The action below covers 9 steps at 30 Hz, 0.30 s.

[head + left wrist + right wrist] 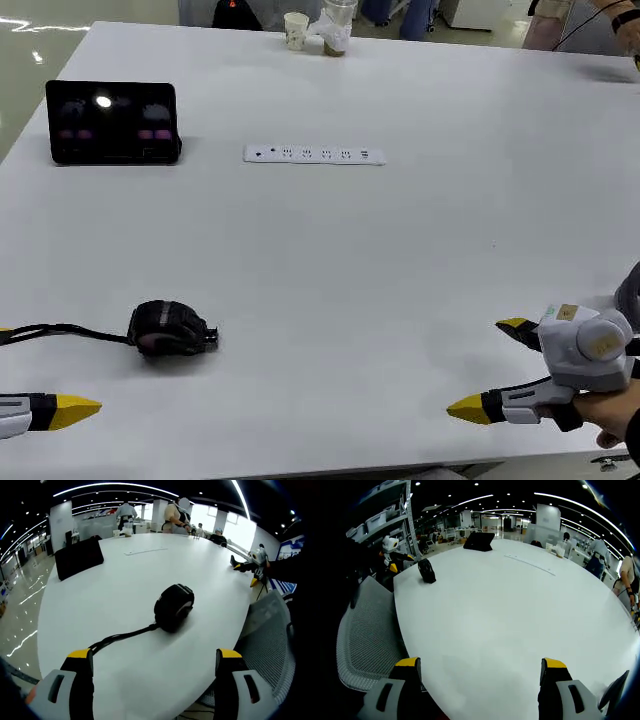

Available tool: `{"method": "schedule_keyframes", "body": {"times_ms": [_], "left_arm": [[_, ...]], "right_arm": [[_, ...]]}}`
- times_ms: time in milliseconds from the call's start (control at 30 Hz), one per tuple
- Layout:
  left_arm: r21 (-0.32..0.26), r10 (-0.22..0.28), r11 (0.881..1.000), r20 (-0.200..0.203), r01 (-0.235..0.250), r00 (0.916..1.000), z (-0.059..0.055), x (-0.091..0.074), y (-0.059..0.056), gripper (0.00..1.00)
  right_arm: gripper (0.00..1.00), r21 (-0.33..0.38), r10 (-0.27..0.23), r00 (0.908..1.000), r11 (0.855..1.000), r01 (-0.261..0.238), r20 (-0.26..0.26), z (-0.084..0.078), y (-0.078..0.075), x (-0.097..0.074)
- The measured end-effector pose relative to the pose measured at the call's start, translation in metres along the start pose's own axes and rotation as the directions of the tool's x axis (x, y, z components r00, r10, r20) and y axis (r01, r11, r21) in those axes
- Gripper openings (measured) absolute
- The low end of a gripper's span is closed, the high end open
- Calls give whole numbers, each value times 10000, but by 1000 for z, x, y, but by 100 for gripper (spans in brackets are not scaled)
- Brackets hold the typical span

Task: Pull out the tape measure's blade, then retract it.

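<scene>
A black tape measure (168,329) lies on the white table (330,260) at the front left, its black wrist strap (60,332) trailing to the left. In the left gripper view the tape measure (173,606) sits just ahead of my left gripper (154,661), which is open and apart from it. One yellow tip of the left gripper (72,407) shows at the lower left, in front of the tape measure. My right gripper (490,367) is open at the front right edge, holding nothing. From the right gripper (479,669) the tape measure (426,570) is far off.
A black tablet (112,122) stands at the back left. A white power strip (314,154) lies past the middle. Paper cups (318,30) stand at the far edge. A grey mesh chair (362,635) is close to the table's near edge. People are beyond the far side.
</scene>
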State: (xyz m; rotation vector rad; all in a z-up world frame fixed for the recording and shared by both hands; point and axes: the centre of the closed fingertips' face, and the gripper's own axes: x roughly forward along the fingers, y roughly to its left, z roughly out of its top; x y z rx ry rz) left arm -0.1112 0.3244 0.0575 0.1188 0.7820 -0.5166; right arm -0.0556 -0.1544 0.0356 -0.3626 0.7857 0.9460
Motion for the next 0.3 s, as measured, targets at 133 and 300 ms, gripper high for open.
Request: {"method": "schedule_keyframes", "body": {"times_ms": [133,300], "left_arm": [[-53,58,10000,51,-58,10000,1,-1,3,99],[-30,43,10000,43,-43,10000,2,-1,4,99]], "right_arm": [[99,31,-31,10000,10000,31,3,0,-2,-2],[99,62,-133,9999,9999,133,61,2,-7,-5]]}}
